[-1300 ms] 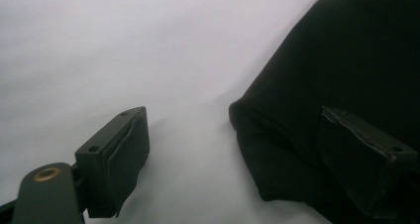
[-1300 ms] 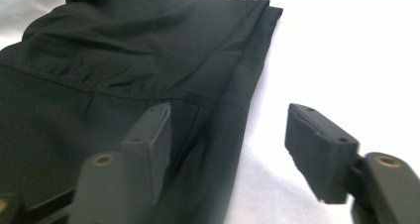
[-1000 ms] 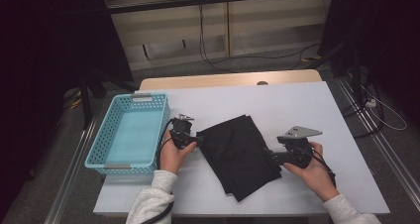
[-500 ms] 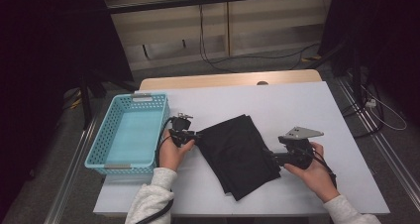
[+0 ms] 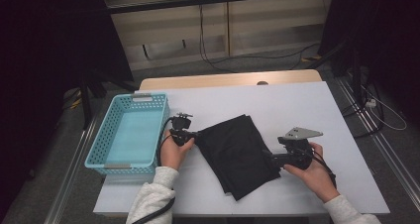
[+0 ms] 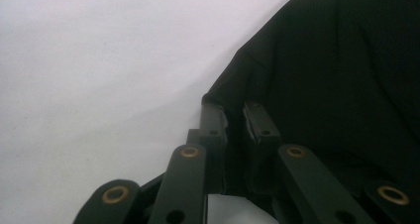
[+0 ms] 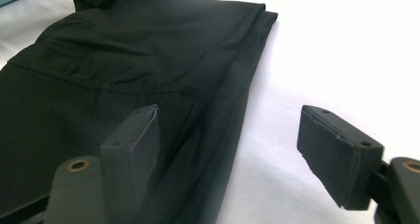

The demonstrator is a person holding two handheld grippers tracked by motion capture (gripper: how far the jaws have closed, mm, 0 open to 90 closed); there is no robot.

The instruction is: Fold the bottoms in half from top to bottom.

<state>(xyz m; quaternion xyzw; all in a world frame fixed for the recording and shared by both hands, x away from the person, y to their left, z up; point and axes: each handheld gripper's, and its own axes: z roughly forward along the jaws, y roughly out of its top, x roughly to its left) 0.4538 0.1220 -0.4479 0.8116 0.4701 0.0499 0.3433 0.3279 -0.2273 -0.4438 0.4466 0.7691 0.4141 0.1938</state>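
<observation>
Two claws work one folded black cloth [image 5: 237,157] lying flat on the white desk [image 5: 307,105], between them. The left claw [image 6: 234,116] has just been closing and now pinches the cloth's corner between its jaws. The right claw [image 7: 230,135] stands released, its jaws having just been opening, one over the cloth's edge, the other over bare desk. The cloth looks light, limp and layered, likely to sag and unfold; best taken at corners or hems, catching every layer. A blue basket [image 5: 111,135] sits beyond the left claw.

White table [image 5: 297,100], folded black cloth [image 5: 237,154] at centre; turquoise basket [image 5: 106,157] at left edge
</observation>
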